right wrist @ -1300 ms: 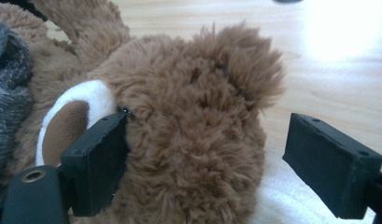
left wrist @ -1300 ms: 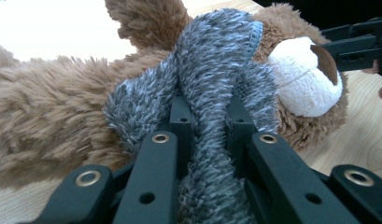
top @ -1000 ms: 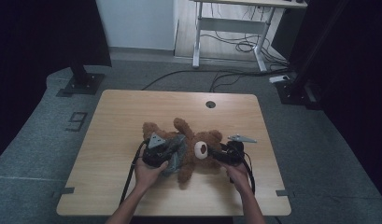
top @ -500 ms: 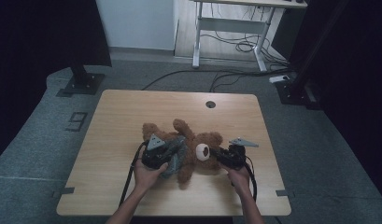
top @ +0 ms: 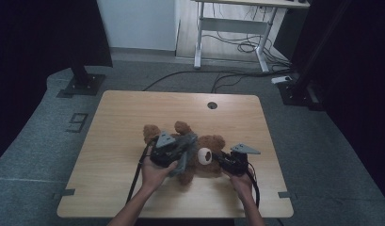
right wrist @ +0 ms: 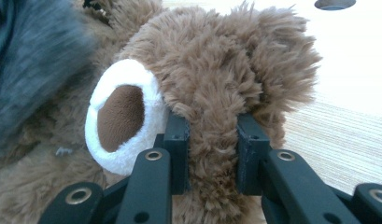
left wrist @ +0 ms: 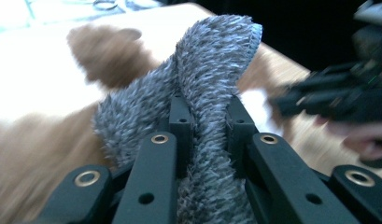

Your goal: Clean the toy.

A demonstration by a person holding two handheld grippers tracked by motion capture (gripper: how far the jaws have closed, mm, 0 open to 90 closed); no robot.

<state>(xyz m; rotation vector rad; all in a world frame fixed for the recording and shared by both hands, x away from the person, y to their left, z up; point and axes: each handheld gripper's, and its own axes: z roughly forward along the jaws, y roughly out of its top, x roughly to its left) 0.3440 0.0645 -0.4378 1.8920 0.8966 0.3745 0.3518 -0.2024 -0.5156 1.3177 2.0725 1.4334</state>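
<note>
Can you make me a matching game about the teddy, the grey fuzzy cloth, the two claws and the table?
Things:
1. left claw
2. right claw
3. teddy's snout
4. table hole

Matches:
A. white with a brown middle
B. at the table's far edge
C. shut on the grey cloth
D. shut on the teddy's brown fur

Pairs: 1-C, 2-D, 3-A, 4-B
</note>
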